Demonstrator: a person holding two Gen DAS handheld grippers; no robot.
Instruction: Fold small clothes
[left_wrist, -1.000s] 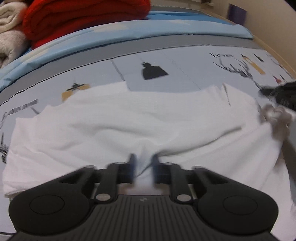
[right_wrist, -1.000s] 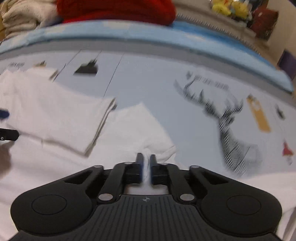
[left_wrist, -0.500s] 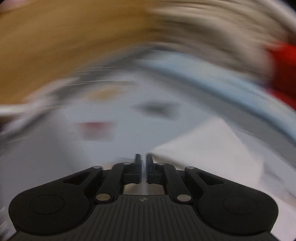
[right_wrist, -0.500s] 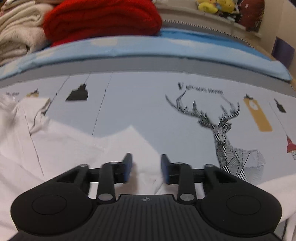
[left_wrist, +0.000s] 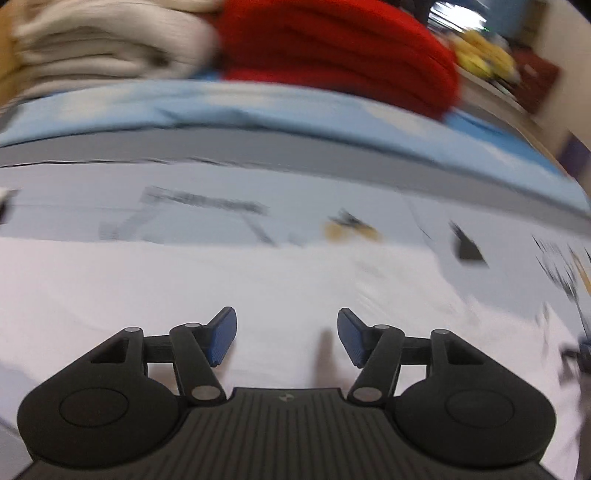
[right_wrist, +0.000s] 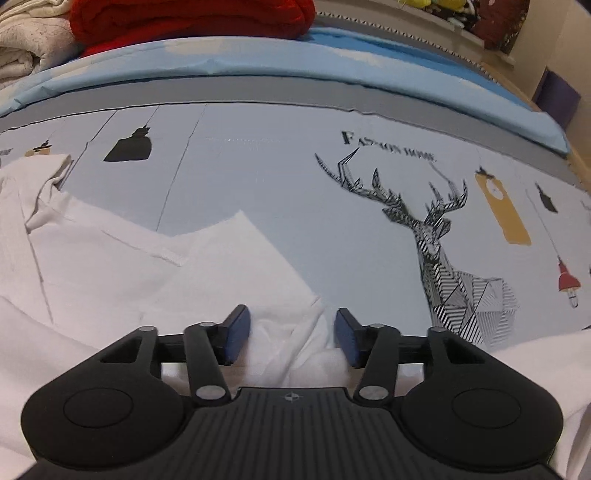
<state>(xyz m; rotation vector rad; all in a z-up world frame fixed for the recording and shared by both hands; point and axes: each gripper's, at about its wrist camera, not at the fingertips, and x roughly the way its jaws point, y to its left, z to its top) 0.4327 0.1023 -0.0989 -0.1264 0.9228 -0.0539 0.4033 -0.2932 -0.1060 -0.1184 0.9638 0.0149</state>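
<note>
A white garment (right_wrist: 122, 273) lies spread on the printed bed sheet (right_wrist: 280, 177), partly folded over itself. My right gripper (right_wrist: 291, 334) hovers over a crumpled white corner of it; its jaws are opening and the blue pads do not press the cloth that lies between them. In the blurred left wrist view the same white garment (left_wrist: 229, 284) fills the lower half. My left gripper (left_wrist: 286, 338) is above it, jaws opening, with flat white fabric under the gap and nothing pinched.
A red folded blanket (right_wrist: 192, 18) and beige blankets (right_wrist: 26, 33) are stacked at the bed's far side, on a light blue band (right_wrist: 258, 62). A deer print (right_wrist: 424, 229) marks the sheet to the right. Shelf items (left_wrist: 484, 55) stand at the far right.
Both grippers were shut on white cloth a second ago and now stand apart with the cloth released. The left wrist view swung fast and now faces the blanket stack.
</note>
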